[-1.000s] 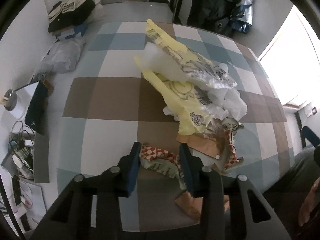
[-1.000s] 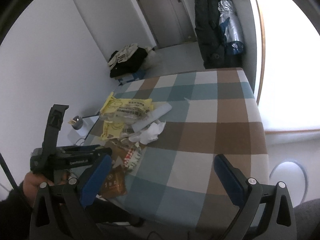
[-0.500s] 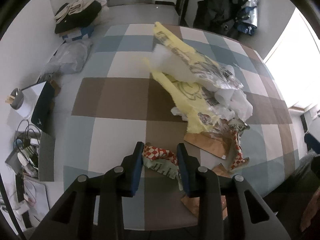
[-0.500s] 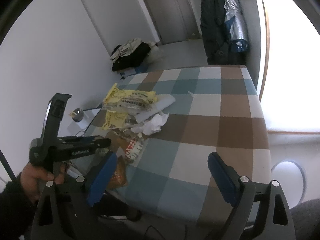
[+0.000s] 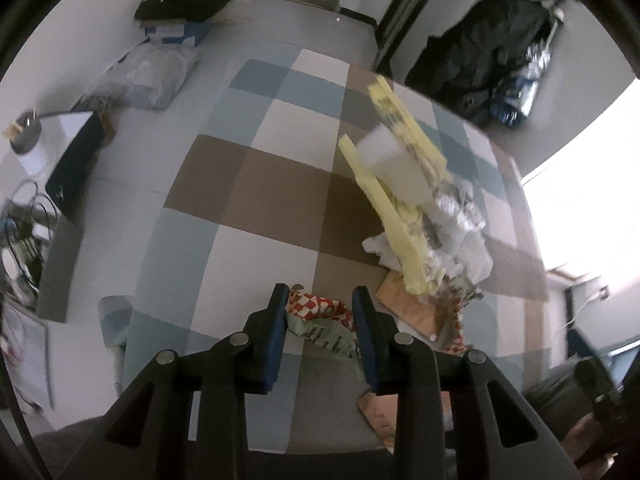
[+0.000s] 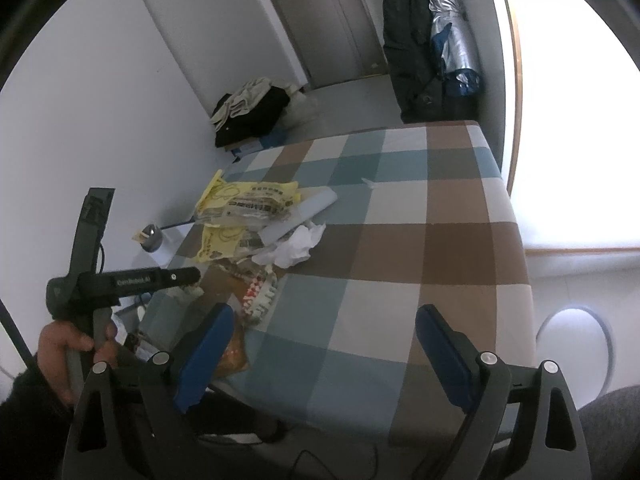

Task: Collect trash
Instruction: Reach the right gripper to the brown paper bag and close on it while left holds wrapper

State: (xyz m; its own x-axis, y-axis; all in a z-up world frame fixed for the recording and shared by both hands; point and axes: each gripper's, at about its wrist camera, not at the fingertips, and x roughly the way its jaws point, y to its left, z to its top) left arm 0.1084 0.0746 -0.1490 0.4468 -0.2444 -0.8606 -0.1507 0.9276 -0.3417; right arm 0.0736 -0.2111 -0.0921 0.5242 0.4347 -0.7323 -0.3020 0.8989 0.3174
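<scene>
A heap of trash lies on the checked tablecloth (image 5: 256, 184): yellow plastic bags (image 5: 400, 216), crumpled white tissue (image 6: 296, 244) and brown paper (image 5: 404, 308). At the table's near edge, my left gripper (image 5: 321, 296) is shut on a crumpled red-and-white checked wrapper (image 5: 316, 314) with a pale green printed part, its blue pads pressing both sides. In the right wrist view a hand holds the left gripper's black body (image 6: 120, 280) beside the yellow bags (image 6: 248, 204). My right gripper (image 6: 325, 314) hangs open over bare cloth with nothing between its fingers. A brown snack pack (image 6: 232, 354) lies by its left finger.
A dark coat and a silver umbrella (image 6: 452, 40) hang past the table's far end. Folded clothes (image 6: 252, 108) and a clear plastic bag (image 5: 156, 76) lie on the floor. Cables and a dark box (image 5: 72, 168) sit left of the table. A white round object (image 6: 576, 344) stands at the right.
The left jaws have narrowed onto the checked wrapper, and the left gripper has rolled and shifted, so the table looks tilted. The right jaws closed slightly and that hand stayed put.
</scene>
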